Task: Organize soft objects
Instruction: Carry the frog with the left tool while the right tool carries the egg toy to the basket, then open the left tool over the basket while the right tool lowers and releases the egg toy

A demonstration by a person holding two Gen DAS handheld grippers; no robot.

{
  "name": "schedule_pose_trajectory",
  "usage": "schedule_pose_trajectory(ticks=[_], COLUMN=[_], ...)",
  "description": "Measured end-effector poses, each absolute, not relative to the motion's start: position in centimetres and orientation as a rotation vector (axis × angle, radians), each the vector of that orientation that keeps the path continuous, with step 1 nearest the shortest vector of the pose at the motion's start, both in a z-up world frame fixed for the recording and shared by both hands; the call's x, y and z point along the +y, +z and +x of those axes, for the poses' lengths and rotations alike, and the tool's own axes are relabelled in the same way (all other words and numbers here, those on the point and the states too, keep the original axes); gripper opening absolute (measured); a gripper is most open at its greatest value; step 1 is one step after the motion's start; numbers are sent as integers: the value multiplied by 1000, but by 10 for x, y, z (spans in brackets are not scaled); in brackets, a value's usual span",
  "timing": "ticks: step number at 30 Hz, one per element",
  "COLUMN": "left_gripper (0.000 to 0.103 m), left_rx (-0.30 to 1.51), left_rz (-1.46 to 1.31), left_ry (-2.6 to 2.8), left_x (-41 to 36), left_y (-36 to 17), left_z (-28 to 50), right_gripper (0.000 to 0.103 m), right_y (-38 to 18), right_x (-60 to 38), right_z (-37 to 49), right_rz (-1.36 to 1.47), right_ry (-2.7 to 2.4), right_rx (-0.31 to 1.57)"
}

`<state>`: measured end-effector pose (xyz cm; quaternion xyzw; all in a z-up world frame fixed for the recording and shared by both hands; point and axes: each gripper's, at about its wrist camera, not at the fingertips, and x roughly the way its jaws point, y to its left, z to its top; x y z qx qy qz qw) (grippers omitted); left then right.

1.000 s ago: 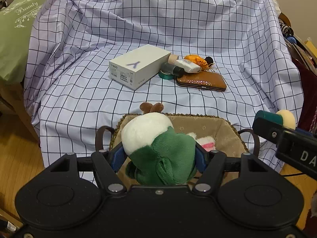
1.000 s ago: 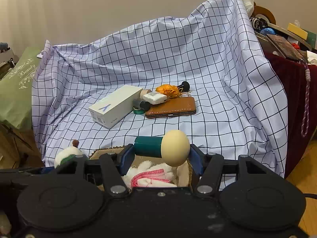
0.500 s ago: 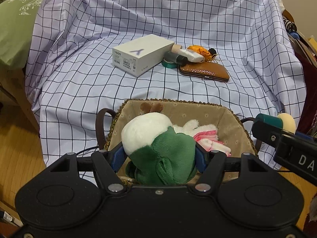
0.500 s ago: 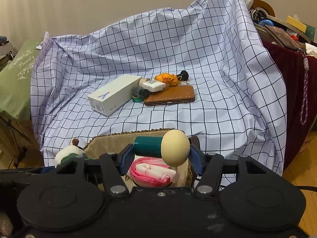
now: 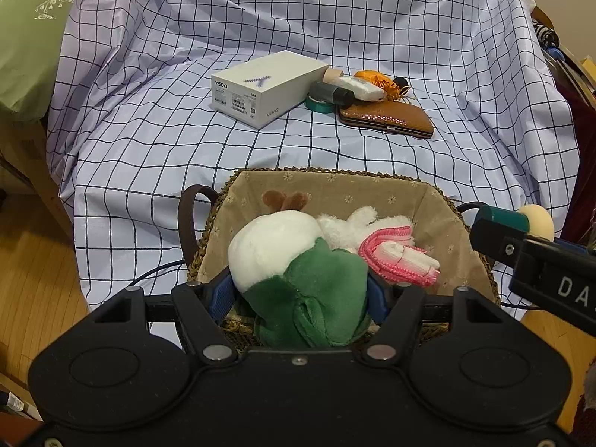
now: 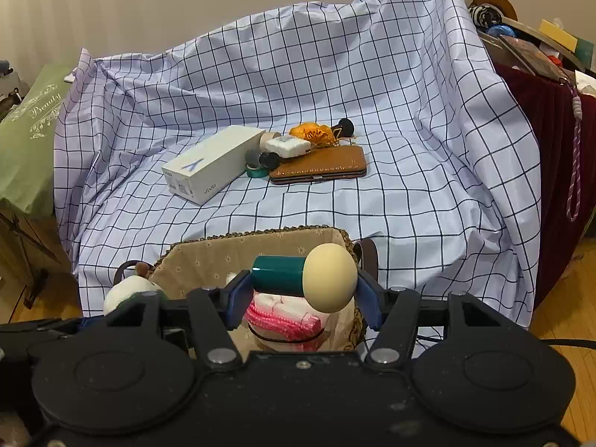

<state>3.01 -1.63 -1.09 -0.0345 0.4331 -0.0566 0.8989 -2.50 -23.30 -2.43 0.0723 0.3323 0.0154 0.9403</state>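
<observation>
Lined basket (image 5: 335, 186) holds a pink-white plush (image 5: 391, 249); jaws clamp green-white plush (image 5: 298, 272) and mushroom toy (image 6: 309, 279).

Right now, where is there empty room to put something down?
Bare checked cloth lies between the white box and the basket; more is right of the brown wallet. Inside the basket, the white bunny and pink cloth crowd the floor.

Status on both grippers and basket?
Left gripper shut on green plush. Right gripper shut on teal-handled sponge. Both over basket. Nothing blocking.
</observation>
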Motion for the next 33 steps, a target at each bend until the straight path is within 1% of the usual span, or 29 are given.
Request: schedule_pose_trajectory(ticks=[9, 13, 33], left_gripper=[64, 67, 69], left_rx=[897, 894, 899], left_rz=[-65, -54, -48], left_ry=[-116, -118, -111], left_x=[-17, -18, -15], left_y=[-12, -12, -13], left_z=[29, 28, 25], right_gripper=[59, 59, 59], right_y=[-26, -27, -32], right_x=[-233, -234, -231], right_z=[-24, -24, -26], right_rz=[145, 137, 132], right_ry=[33, 36, 40], right_rx=[687, 693, 702])
